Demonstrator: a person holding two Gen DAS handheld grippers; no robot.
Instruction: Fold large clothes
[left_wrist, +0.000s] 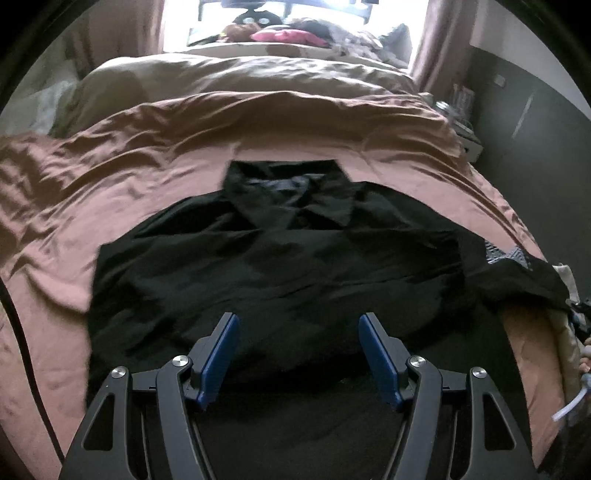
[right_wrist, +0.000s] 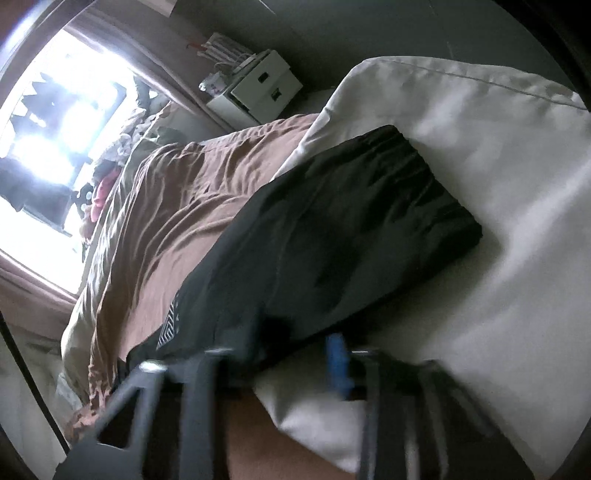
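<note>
A black collared shirt lies flat on the brown bedspread, collar away from me, its left side folded in with a straight edge. My left gripper hovers open and empty over the shirt's lower middle, blue pads wide apart. In the right wrist view the shirt's black sleeve stretches over a cream pillow. My right gripper is blurred at the sleeve's near end; a blue pad shows beside the cloth, and I cannot tell whether it grips.
The bed runs to a bright window with cushions and clutter on the sill. A white nightstand stands at the bed's right side by a dark wall. A dark cable runs along the left edge.
</note>
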